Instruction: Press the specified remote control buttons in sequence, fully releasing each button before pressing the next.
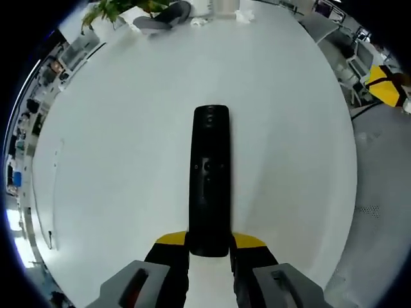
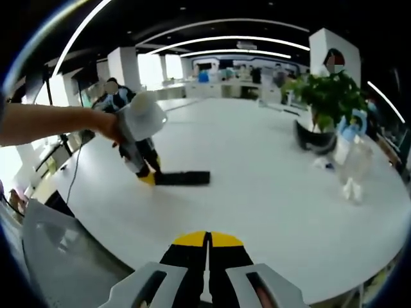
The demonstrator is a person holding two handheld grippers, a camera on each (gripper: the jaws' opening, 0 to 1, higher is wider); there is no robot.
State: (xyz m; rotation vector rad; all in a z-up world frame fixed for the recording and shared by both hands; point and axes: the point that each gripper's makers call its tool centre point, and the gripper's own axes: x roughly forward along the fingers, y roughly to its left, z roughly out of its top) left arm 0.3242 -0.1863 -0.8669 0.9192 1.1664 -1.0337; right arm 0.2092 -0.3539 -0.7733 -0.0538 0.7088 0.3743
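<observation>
We hold the remote control (image 1: 210, 183) flat on the white table (image 1: 115, 160) with the left gripper (image 1: 209, 247), whose yellow-tipped jaws are clamped on the near end of the remote, one on each long side. The remote points away from us toward the far edge of the table, button face up. In the right gripper view the same remote (image 2: 182, 178) lies on the table to the left of centre, with the left gripper (image 2: 146, 168) at its left end and a hand (image 2: 114, 128) on the gripper's handle.

The right gripper (image 2: 207, 247) has its jaws together, with nothing between them. It sits near our edge of the table, well apart from the remote.

We judge the step in hand to be steadying the remote before a press; no button is being touched. The next move calls for bringing the closed tip of the right gripper over the first specified button, pressing straight down, then lifting fully clear. The left clamp should prevent sliding.

A potted plant (image 2: 324, 102) and a clear bottle (image 2: 353, 157) stand at the far right of the table.

No brand, label or button legend can be read on the remote; the markings are too small and dark.
</observation>
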